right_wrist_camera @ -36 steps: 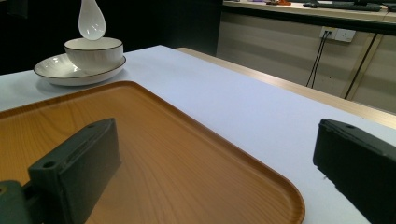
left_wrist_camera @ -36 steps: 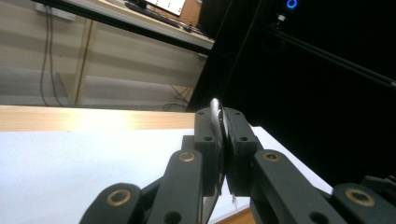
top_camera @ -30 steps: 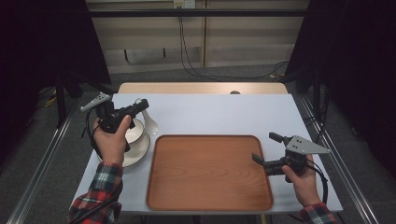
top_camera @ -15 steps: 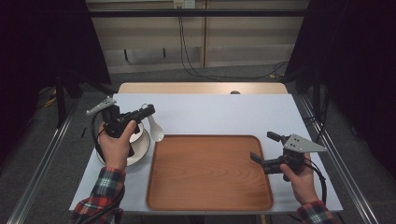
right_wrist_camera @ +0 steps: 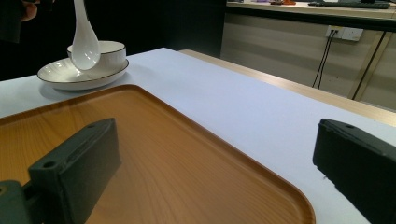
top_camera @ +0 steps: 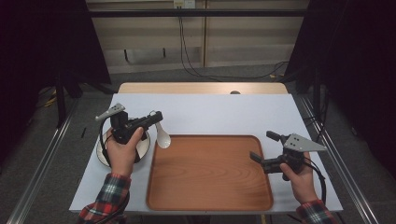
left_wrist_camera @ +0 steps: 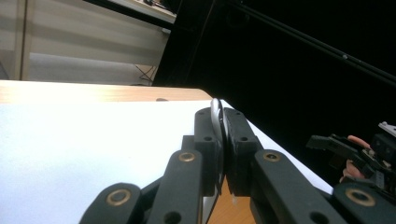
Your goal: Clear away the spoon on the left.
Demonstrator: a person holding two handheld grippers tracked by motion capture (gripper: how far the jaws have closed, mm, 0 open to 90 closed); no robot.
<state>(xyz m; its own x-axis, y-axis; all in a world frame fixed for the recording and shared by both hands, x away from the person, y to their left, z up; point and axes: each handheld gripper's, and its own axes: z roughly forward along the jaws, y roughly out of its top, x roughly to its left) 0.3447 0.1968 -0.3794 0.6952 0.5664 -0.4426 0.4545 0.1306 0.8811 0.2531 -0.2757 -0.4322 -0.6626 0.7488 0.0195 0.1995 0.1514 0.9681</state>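
Observation:
A white ceramic spoon [top_camera: 163,138] hangs bowl-down from my left gripper [top_camera: 156,116], which is shut on its handle [left_wrist_camera: 216,122]. The spoon [right_wrist_camera: 85,46] hovers just off the right side of a white bowl [right_wrist_camera: 109,50] that stands on a dark-rimmed white plate [right_wrist_camera: 79,77], near the far left corner of the wooden tray [top_camera: 210,172]. The person's left hand covers most of the bowl in the high view. My right gripper [top_camera: 262,146] rests open at the tray's right edge, with nothing between its jaws [right_wrist_camera: 215,158].
The tray lies on a white table top [top_camera: 219,112] with a wooden strip along its far edge. Metal rails run down both sides of the table. Cables hang on the wall behind.
My left gripper has carried the spoon to the right and a little down, from over the bowl towards the tray's corner. The right gripper has stayed put.

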